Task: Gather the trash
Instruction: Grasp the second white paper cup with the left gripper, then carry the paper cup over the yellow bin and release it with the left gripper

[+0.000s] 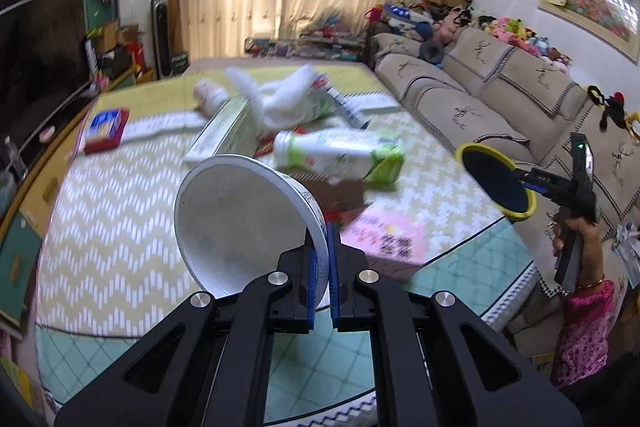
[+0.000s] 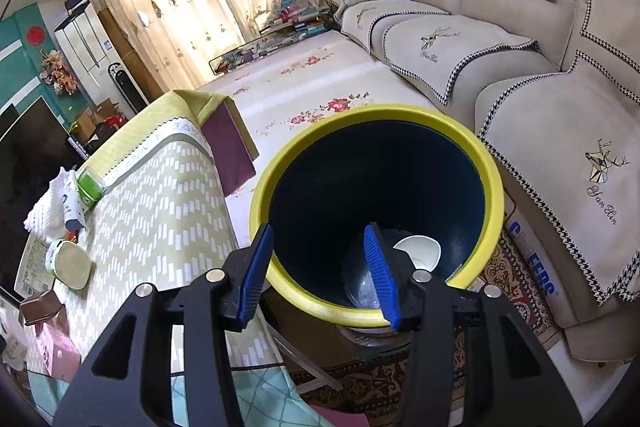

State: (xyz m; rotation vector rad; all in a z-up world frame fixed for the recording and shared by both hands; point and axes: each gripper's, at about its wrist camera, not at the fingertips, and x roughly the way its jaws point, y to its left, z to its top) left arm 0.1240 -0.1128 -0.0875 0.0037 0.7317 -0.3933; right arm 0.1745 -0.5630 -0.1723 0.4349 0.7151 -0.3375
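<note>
Left gripper (image 1: 323, 259) pinching the rim of a white paper bowl (image 1: 240, 223) between its 2 blue pads, the bowl tilted with its open mouth facing the camera and lifted above the table (image 1: 112, 211). Behind the bowl on the patterned tablecloth lie a green-and-white bottle (image 1: 340, 151), a white cloth (image 1: 280, 99), a long carton (image 1: 224, 135), a brown wrapper (image 1: 340, 193) and a pink box (image 1: 384, 239); a red-and-blue pack (image 1: 106, 129) sits apart toward the left edge. Right gripper (image 2: 320, 267) with fingers spread, the bin's near rim passing between them, one finger inside and one outside; whether the pads touch it cannot be told. Yellow-rimmed dark bin (image 2: 400, 115) beside the table's right edge, near the sofa (image 2: 540, 99); inside it rest a white bowl piece (image 2: 418, 251) and a clear plastic lid (image 2: 360, 287). Seen from the left wrist, the bin (image 1: 496, 183) hangs off the table's right side, carried by the right hand (image 1: 576, 239).
</note>
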